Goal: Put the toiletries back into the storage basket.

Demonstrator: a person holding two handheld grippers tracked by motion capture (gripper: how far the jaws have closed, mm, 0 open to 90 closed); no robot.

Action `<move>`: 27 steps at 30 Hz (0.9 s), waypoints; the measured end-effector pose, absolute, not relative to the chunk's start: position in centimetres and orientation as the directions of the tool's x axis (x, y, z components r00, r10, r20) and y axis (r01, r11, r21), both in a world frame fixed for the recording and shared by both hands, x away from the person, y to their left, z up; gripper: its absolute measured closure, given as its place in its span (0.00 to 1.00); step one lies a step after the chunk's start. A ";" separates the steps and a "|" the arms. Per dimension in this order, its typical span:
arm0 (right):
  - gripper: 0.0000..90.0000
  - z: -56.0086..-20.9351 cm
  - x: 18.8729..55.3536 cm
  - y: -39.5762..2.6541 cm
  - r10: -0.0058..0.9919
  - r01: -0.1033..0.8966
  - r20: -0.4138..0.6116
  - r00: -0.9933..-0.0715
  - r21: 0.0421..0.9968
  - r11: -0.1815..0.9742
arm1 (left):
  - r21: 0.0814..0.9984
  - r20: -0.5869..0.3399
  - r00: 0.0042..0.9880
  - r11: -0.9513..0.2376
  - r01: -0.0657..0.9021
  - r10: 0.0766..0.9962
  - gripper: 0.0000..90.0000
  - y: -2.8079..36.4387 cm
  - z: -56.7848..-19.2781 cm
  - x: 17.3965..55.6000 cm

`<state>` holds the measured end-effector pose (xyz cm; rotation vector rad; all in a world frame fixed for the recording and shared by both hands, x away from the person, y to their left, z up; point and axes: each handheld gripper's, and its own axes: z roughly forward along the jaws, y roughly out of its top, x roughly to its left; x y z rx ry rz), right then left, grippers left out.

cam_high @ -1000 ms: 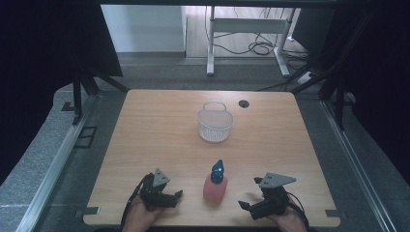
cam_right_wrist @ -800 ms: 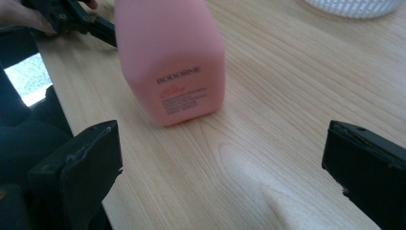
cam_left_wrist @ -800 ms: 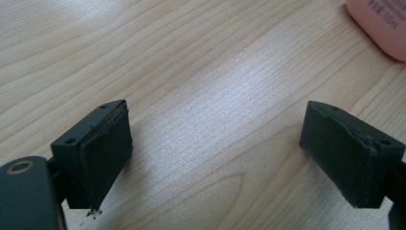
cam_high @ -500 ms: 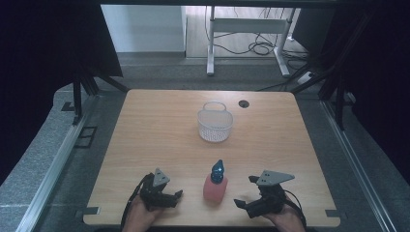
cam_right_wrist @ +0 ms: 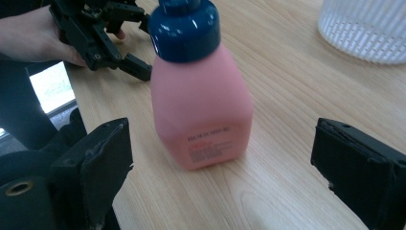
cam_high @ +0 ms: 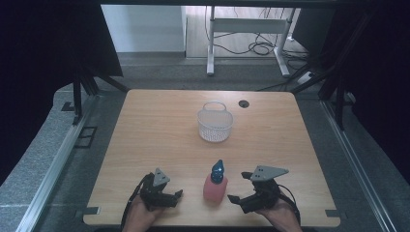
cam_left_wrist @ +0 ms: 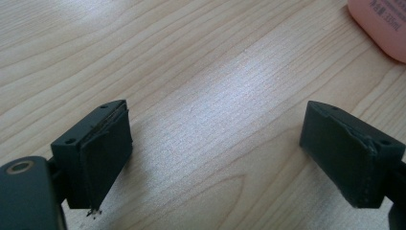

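A pink bottle [cam_high: 214,186] with a blue pump cap [cam_high: 218,170] stands upright near the table's front edge. In the right gripper view the bottle [cam_right_wrist: 201,104] stands just ahead of the jaws, which are wide apart. My right gripper [cam_high: 237,198] is open, just right of the bottle, and points left at it without touching it. My left gripper [cam_high: 175,195] rests open on the table to the bottle's left, with bare wood between its jaws. A corner of the bottle [cam_left_wrist: 383,26] shows at the top right of the left gripper view. The left gripper [cam_right_wrist: 107,36] also shows beyond the bottle.
A white mesh basket [cam_high: 214,121] with a handle stands mid-table, beyond the bottle; its wall [cam_right_wrist: 366,28] appears top right in the right gripper view. A dark cable hole [cam_high: 243,103] lies near the far edge. Metal rails run along both sides of the table [cam_high: 145,130].
My right gripper has shifted a little left, closer to the pink bottle. The left gripper, bottle and basket have stayed put.
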<state>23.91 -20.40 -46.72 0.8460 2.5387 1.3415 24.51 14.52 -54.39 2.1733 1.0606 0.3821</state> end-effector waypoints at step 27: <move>0.35 -45.1 25.8 -16.7 0.479 0.365 0.120 -0.869 0.810 0.459 | 0.686 -0.033 0.623 -0.436 0.583 0.781 0.11 14.5 -54.4 24.5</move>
